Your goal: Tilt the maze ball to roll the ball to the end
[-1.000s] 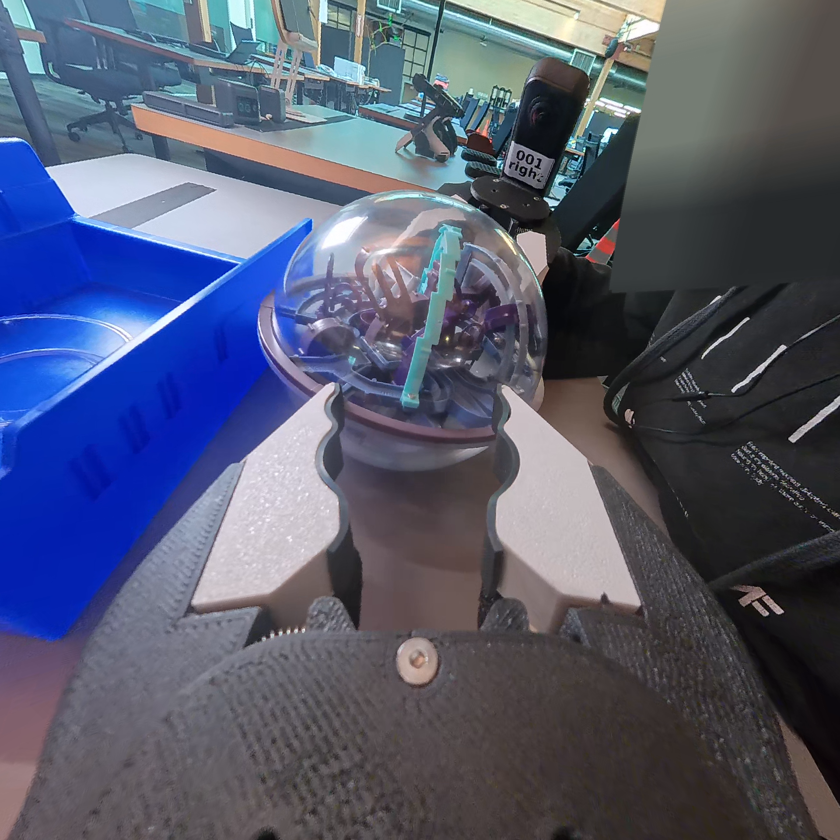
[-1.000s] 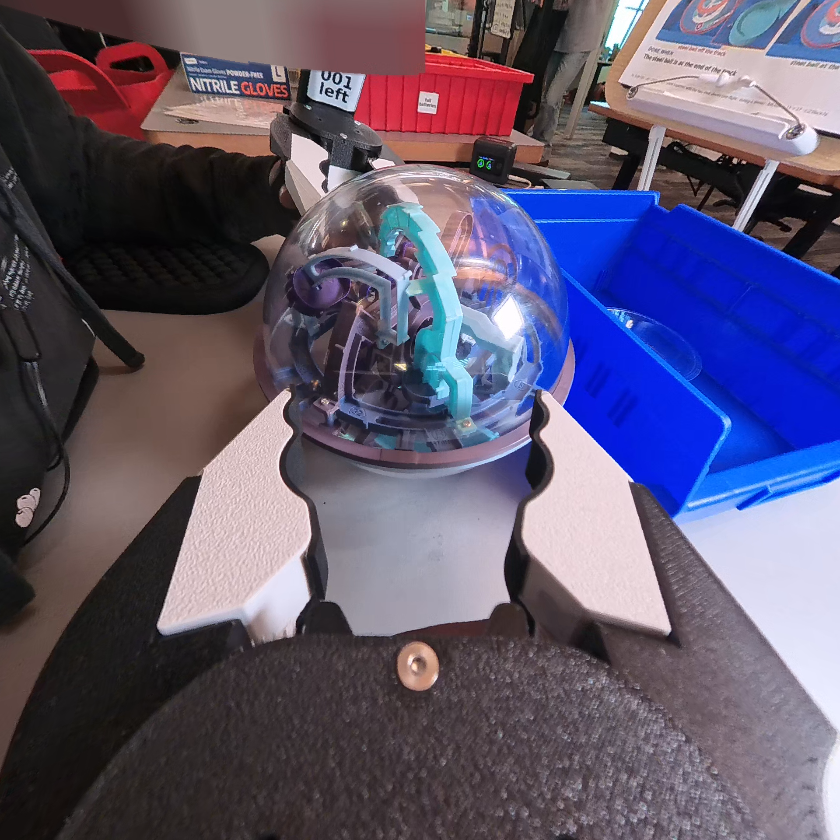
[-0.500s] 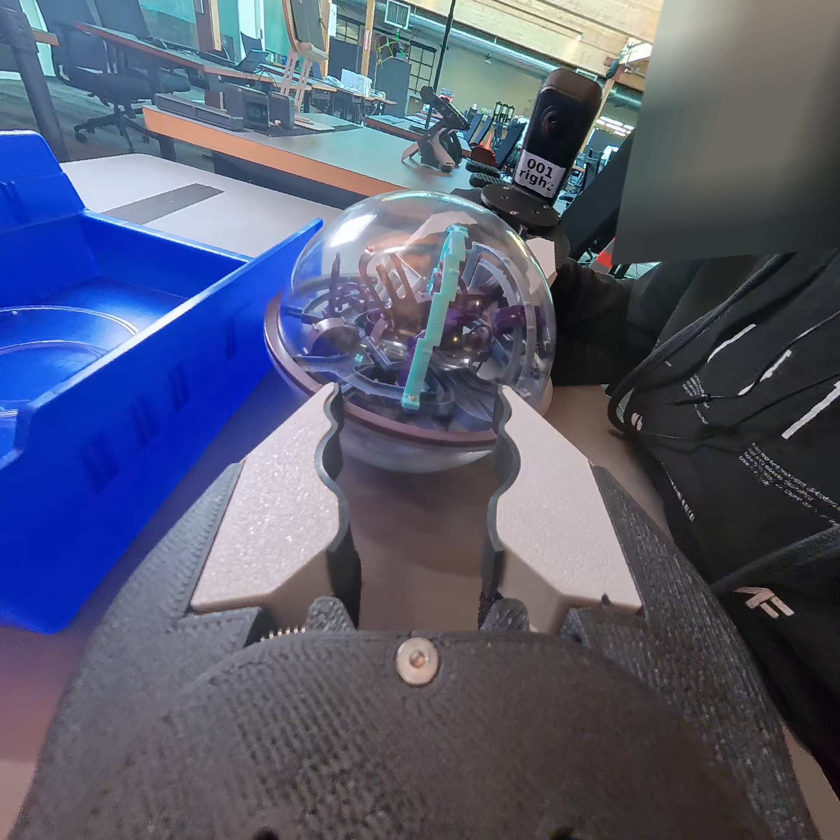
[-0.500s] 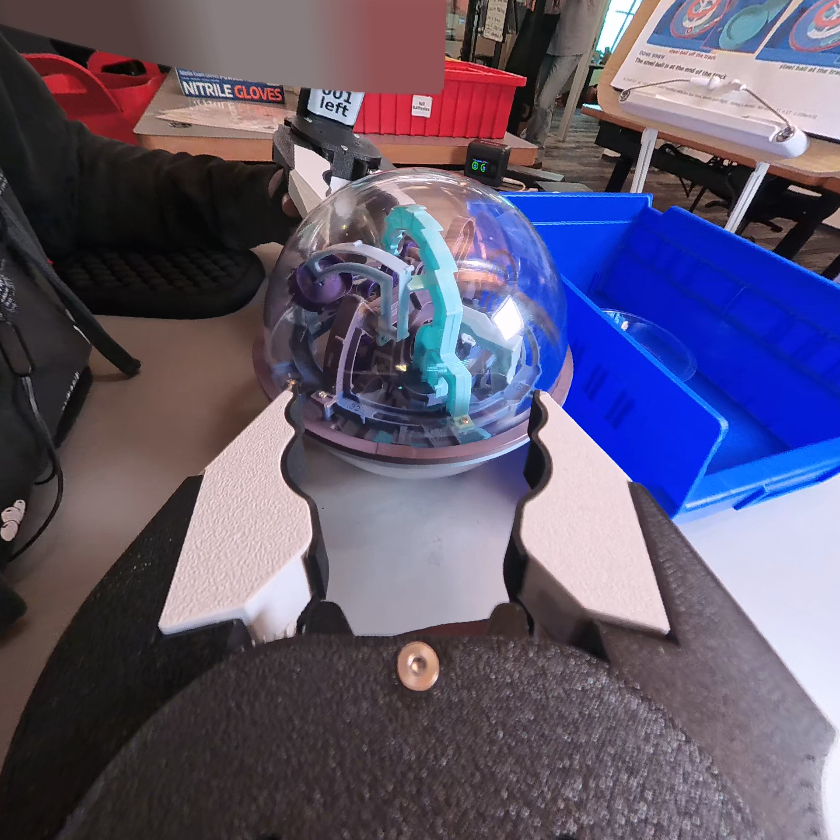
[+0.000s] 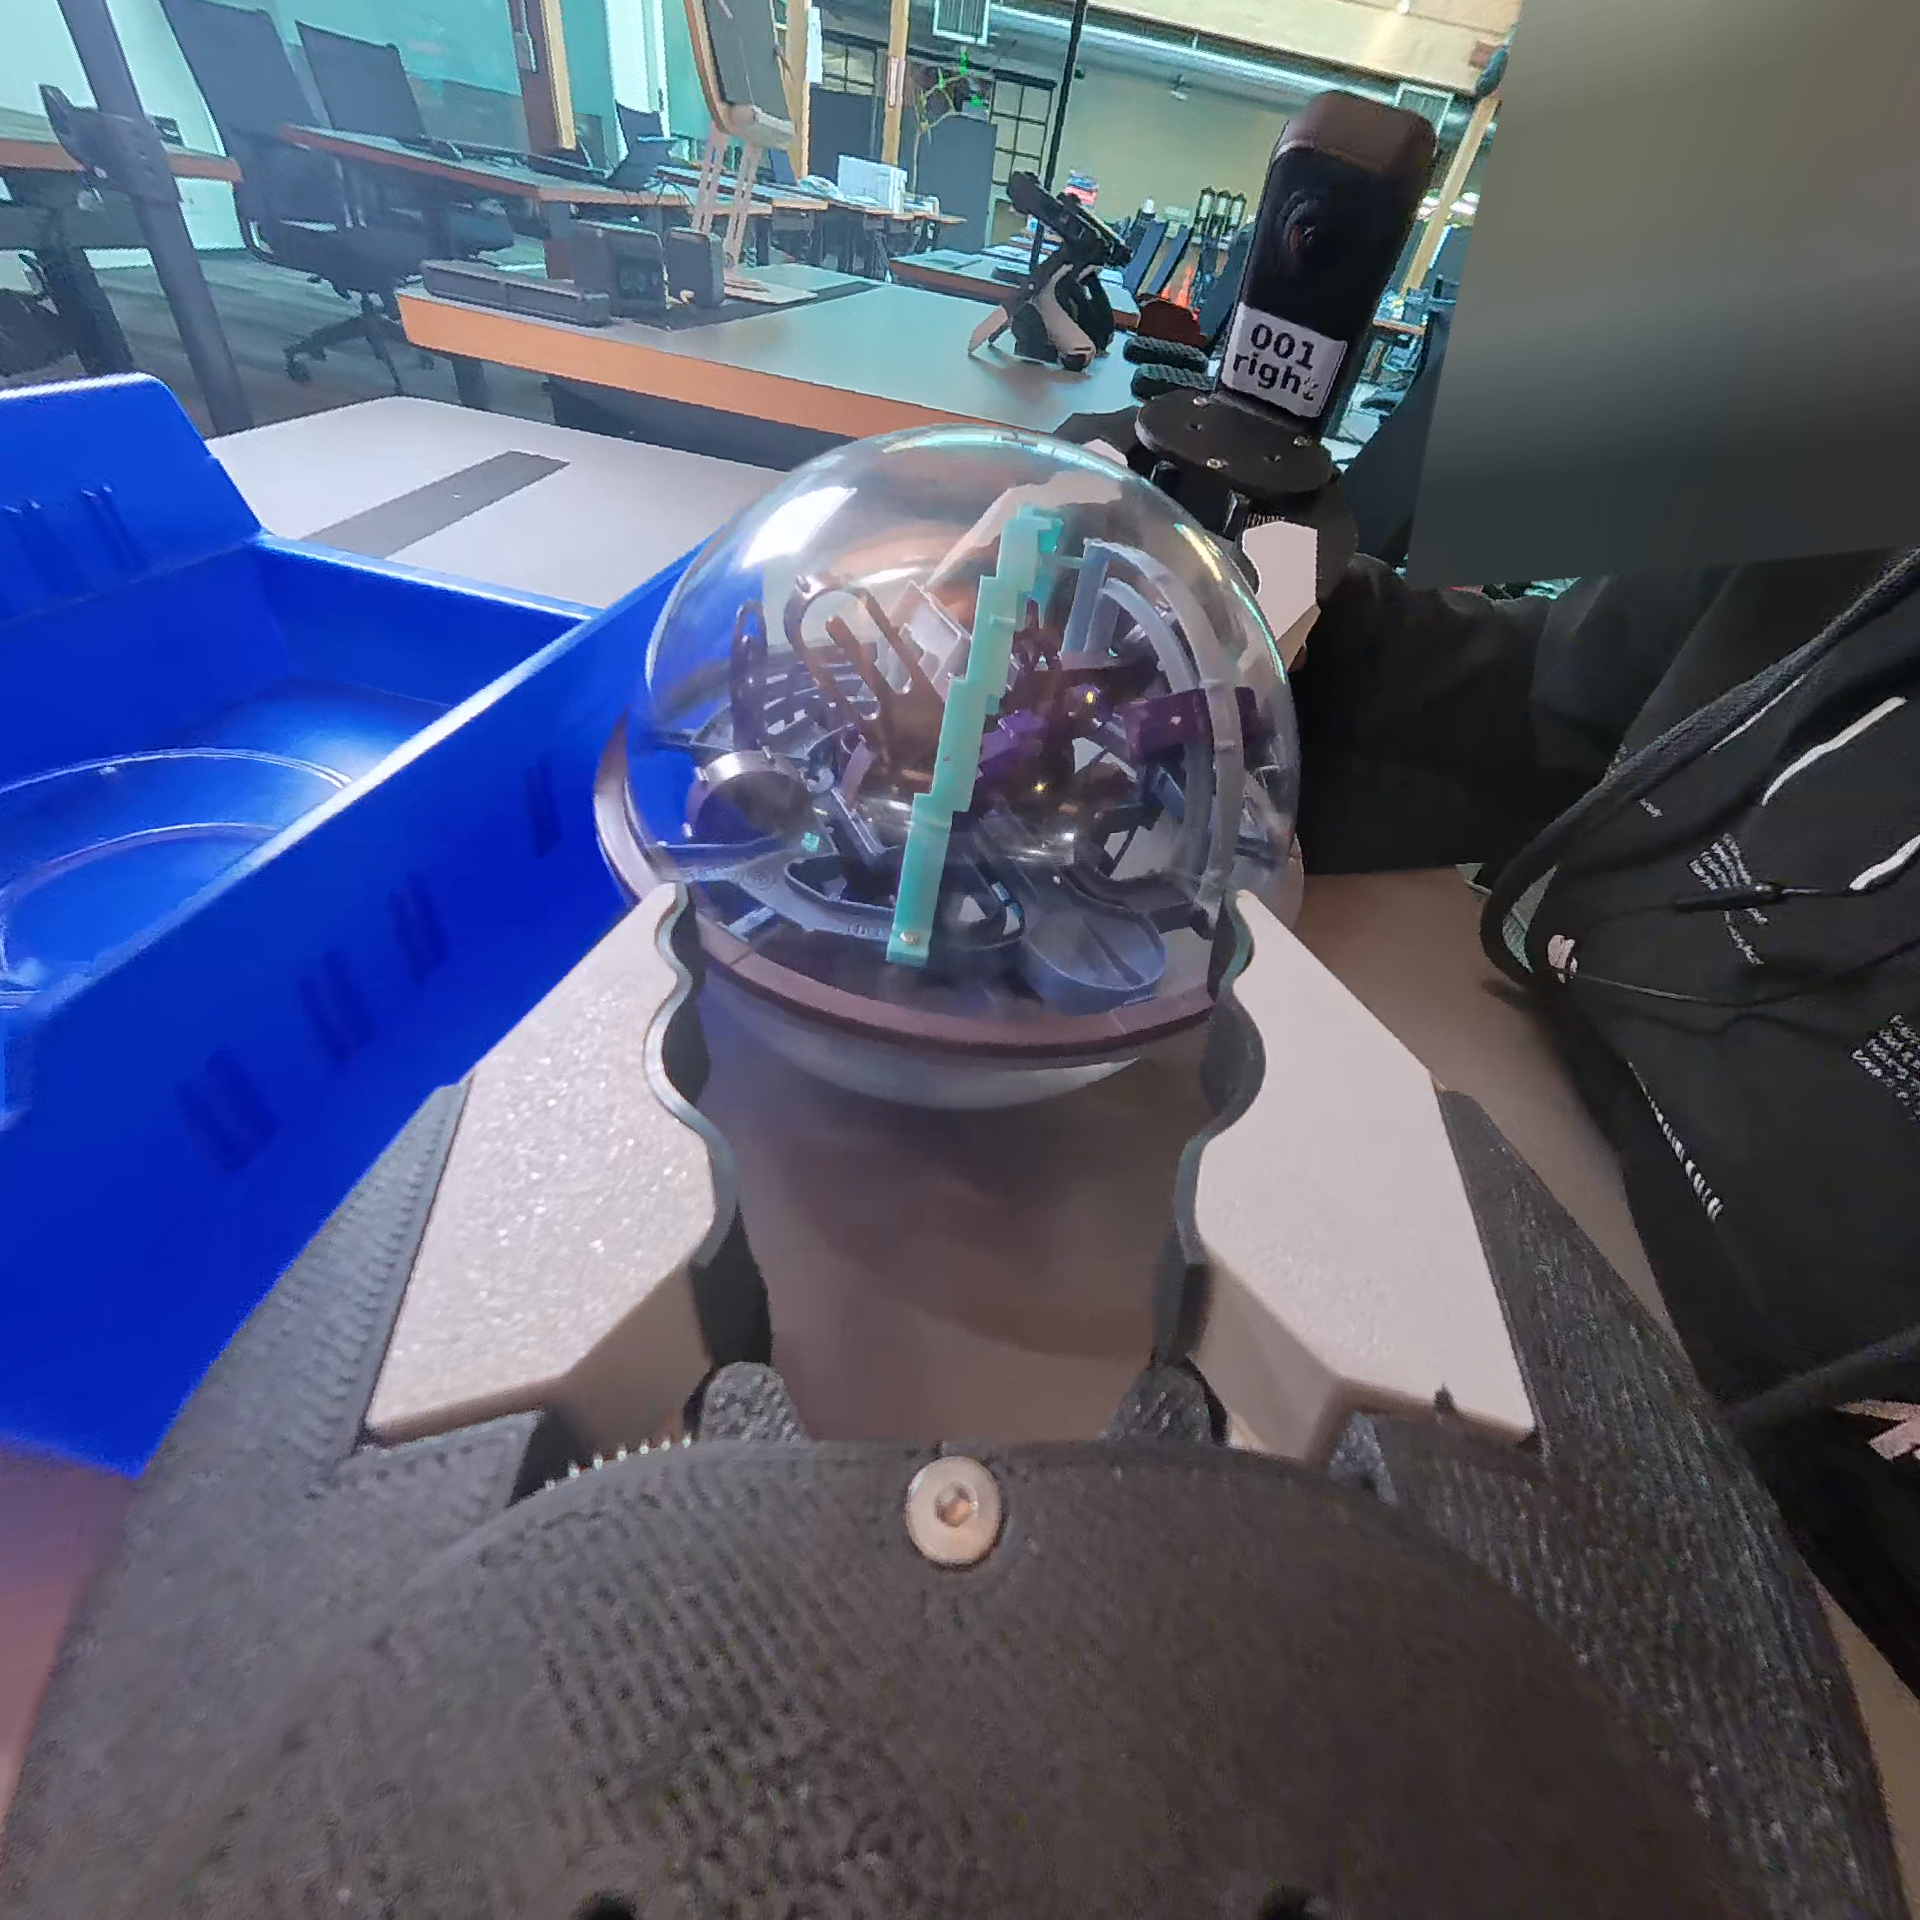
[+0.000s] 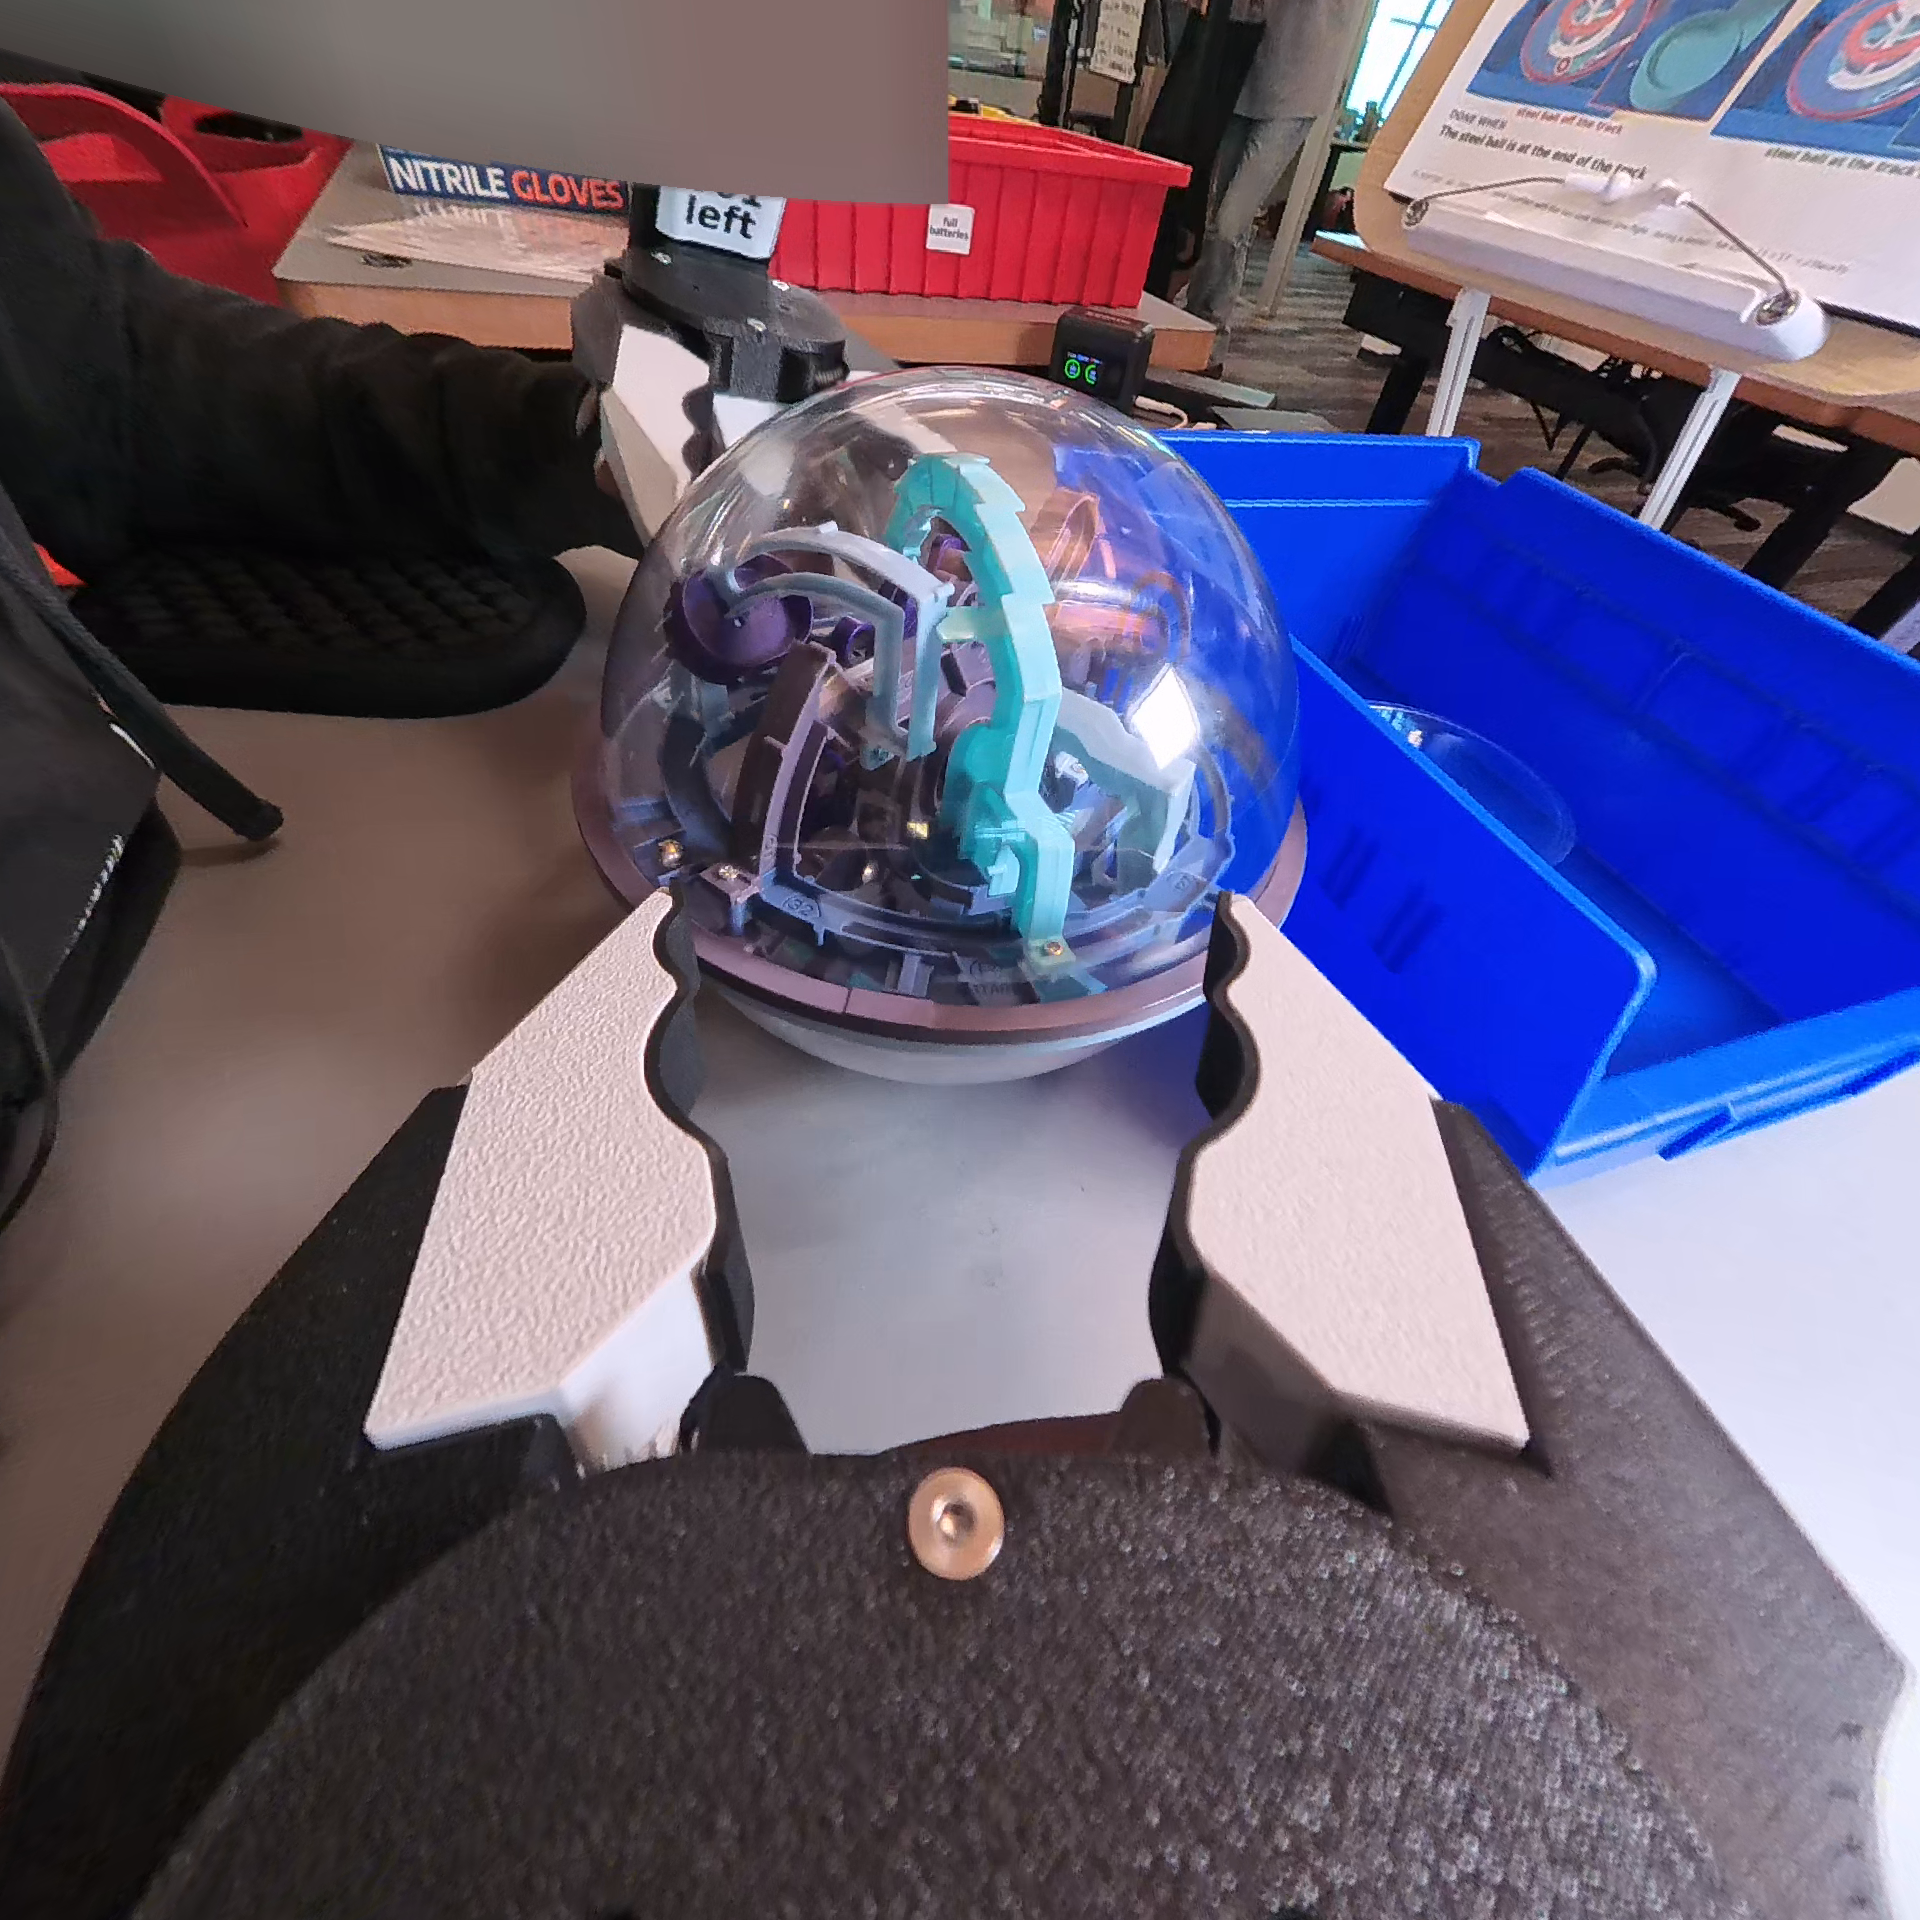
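The maze ball (image 5: 945, 727) is a clear dome over teal, purple and grey tracks on a dark rim. My left gripper (image 5: 951, 914) is shut on its near rim, one finger on each side. My right gripper (image 6: 945, 914) is shut on the opposite side of the same ball (image 6: 935, 675). Each gripper also shows behind the ball in the other's view: the right gripper (image 5: 1288, 540) and the left gripper (image 6: 665, 416). The ball sits low over the grey table (image 6: 364, 935). I cannot make out the small steel ball inside.
A blue bin (image 5: 343, 904) stands close beside the ball, also in the right wrist view (image 6: 1455, 935), with a clear dish inside. A person's dark sleeve (image 6: 260, 416) and black jacket (image 5: 1714, 935) lie on the other side. Red bins (image 6: 1039, 218) stand behind.
Both grippers have kept hold and tipped the ball a little. Its rim in the left wrist view now looks more level, and the ball sits deeper between the fingers.
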A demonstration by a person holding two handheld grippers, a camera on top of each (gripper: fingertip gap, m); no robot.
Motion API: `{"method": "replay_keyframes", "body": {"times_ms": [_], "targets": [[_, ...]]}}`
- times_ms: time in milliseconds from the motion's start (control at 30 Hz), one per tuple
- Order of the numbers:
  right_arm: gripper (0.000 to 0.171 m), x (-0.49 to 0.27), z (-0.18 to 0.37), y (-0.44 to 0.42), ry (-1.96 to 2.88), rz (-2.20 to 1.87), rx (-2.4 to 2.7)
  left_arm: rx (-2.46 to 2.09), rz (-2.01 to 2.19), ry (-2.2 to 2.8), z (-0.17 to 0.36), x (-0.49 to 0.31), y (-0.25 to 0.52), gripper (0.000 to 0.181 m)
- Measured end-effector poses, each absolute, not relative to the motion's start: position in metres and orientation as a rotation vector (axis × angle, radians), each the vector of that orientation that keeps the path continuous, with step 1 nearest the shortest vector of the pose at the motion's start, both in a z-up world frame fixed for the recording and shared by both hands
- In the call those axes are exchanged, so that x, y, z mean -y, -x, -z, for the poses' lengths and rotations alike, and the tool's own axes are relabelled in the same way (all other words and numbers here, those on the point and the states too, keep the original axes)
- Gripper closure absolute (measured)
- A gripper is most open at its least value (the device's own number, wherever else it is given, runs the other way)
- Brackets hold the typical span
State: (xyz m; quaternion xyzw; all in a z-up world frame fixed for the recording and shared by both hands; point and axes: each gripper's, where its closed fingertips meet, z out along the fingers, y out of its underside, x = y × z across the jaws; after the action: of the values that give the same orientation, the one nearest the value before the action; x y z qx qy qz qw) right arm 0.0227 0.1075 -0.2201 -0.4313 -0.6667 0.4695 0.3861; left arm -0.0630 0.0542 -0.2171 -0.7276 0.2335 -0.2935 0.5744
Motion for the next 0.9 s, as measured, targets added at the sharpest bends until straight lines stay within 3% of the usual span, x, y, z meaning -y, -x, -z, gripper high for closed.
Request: {"method": "replay_keyframes", "body": {"times_ms": [900], "targets": [[0.075,-0.1073,0.2197,-0.0230,1.102,-1.195,1.701,-0.624,0.613,1.703,0.2231,-0.0512,0.0600,0.082]]}}
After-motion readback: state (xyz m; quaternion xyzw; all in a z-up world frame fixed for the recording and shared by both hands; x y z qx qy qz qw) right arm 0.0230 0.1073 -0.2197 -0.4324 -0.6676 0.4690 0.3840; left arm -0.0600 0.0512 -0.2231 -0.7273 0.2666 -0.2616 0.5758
